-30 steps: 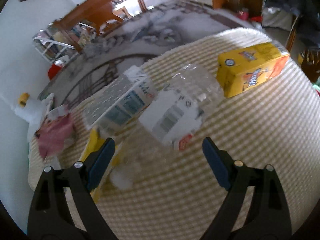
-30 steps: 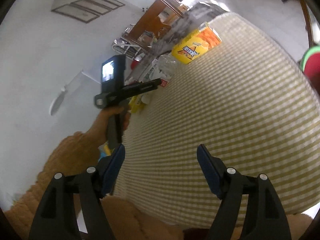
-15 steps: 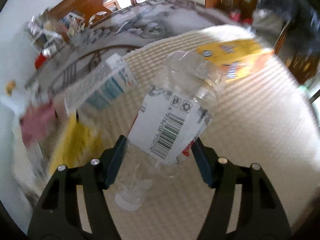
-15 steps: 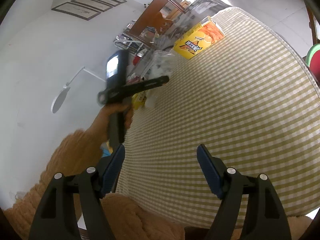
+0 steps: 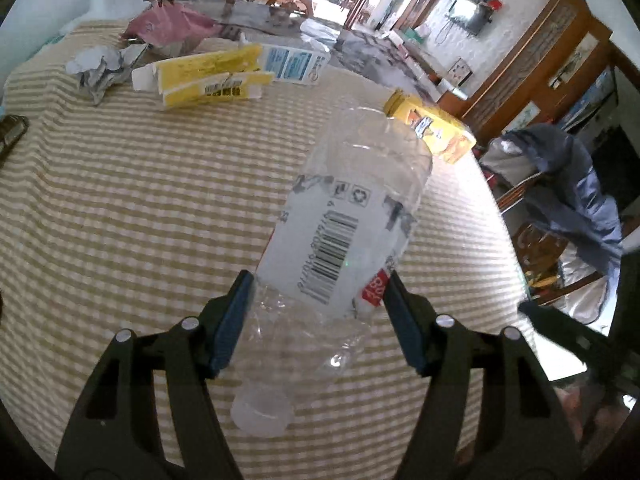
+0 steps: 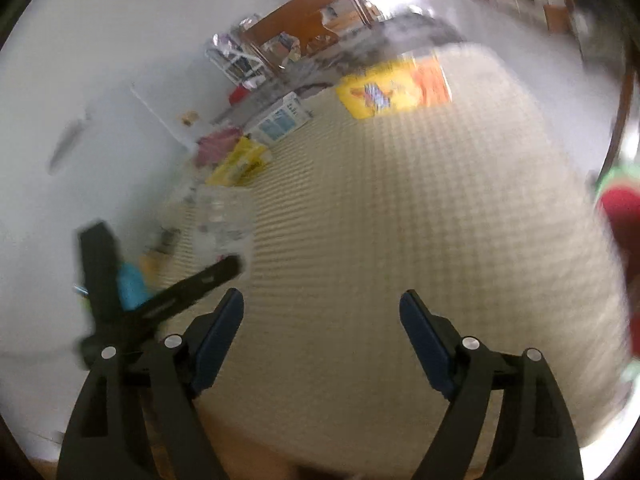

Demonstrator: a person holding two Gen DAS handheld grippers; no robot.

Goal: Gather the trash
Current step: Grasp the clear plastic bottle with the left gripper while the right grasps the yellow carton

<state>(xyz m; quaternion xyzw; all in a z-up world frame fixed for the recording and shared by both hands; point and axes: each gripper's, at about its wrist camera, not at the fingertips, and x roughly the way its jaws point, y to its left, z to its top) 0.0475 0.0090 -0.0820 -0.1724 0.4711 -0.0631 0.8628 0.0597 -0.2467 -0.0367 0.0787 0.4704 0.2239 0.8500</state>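
My left tool (image 5: 318, 312) grips the clear plastic bottle (image 5: 348, 236) above the checkered bench (image 5: 140, 208); my right tool (image 6: 322, 334) is opening, nothing between its jaws.

Home living room, checked tablecloth (image 5: 120, 208), wooden cabinets (image 5: 532, 60), draped jacket (image 5: 576, 184)

A second ago the left gripper (image 5: 318, 312) stood wide open short of the clear plastic bottle (image 5: 352, 216) lying on the checked bench (image 5: 140, 208). Since then its fingers (image 5: 234, 316) have closed on the bottle's lower body, and bottle and gripper have swung away from the milk carton (image 5: 294, 65) and yellow boxes (image 5: 208, 76), now far behind. The right gripper (image 6: 322, 332), empty, is opening wider, its view newly blurred.
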